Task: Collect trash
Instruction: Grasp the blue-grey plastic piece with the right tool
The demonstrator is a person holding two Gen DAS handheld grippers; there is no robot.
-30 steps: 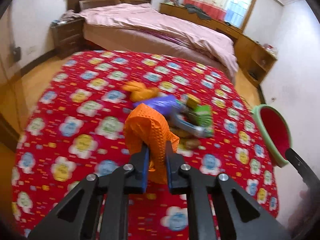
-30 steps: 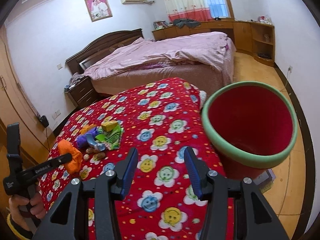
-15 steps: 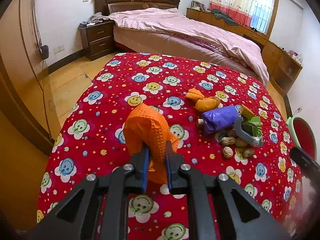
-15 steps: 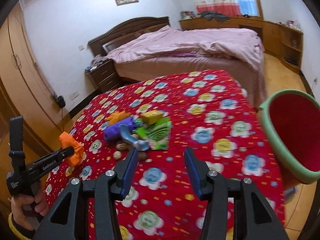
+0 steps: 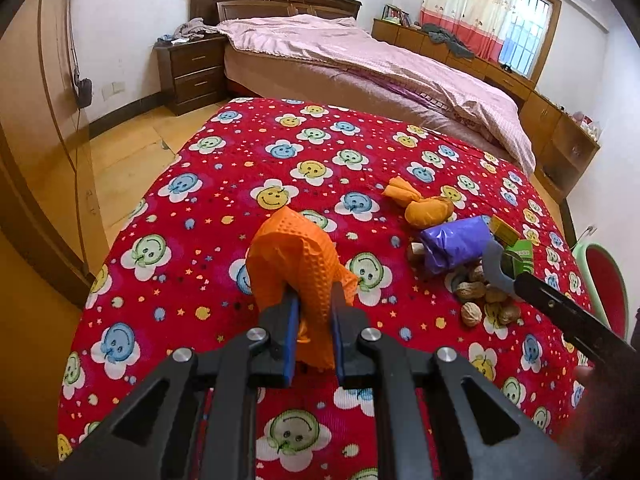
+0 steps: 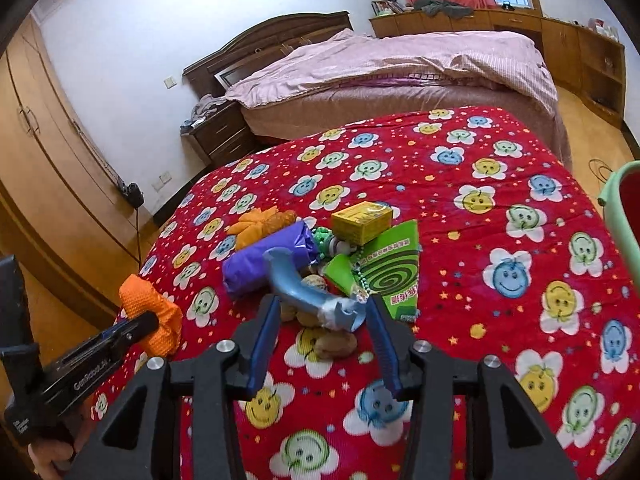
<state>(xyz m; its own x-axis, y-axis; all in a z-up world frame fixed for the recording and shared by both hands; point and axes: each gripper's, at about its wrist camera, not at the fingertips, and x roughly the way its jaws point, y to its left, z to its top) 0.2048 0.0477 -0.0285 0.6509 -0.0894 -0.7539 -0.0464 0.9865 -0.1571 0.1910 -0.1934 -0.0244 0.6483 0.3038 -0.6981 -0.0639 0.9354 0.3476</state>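
Having swung from the bin [image 6: 624, 216], the right tool [image 6: 320, 322] is closing, half-open, around the blue pipe [image 6: 304, 288], needing a squeeze, while the left tool [image 5: 314, 320] is clamping an orange cloth [image 5: 292, 256].

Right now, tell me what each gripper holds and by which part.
Left gripper: shut on the orange cloth, pinched at its lower bunched end. Right gripper: holds nothing; jaws open around the blue-grey tube.

Bright daylight from the window [image 5: 520, 36]; sharp, fisheye-bent edges.
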